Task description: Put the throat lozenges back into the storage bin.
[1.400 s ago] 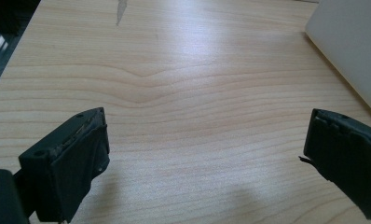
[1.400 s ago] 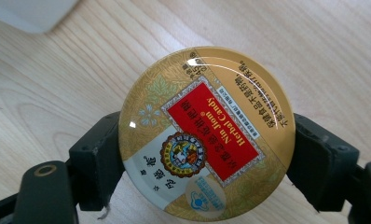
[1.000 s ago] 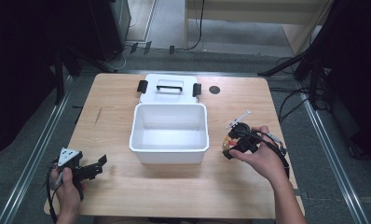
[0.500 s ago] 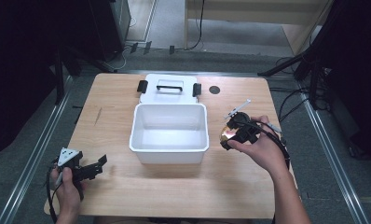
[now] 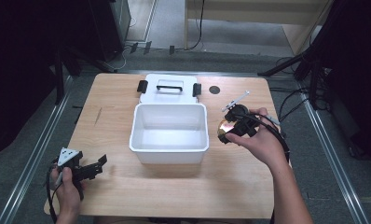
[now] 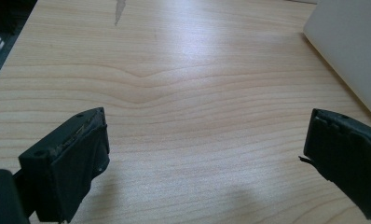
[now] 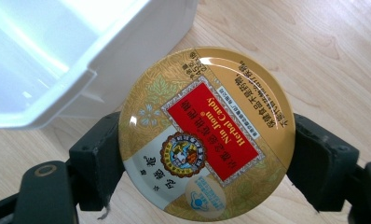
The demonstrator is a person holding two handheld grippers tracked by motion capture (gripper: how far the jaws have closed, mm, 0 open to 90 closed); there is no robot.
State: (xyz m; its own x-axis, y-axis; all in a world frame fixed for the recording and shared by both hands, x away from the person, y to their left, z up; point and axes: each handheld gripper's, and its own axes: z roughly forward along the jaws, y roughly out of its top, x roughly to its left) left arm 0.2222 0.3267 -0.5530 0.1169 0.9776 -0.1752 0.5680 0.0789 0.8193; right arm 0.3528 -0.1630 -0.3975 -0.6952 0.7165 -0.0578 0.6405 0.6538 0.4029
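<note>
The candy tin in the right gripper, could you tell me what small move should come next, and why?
Probably carry the candy tin leftward over the white bin rim: the right gripper clamps it just beside the open, empty bin, above the table.

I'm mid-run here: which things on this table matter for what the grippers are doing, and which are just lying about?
In the job:
- round gold candy tin, clamped between the jaws of the right gripper
- white bin, open, right beside the tin
- left gripper, open, holding nothing, near the table's front left corner

Lying about:
- white lid with black latches, behind the bin
- small dark disc on the table
</note>
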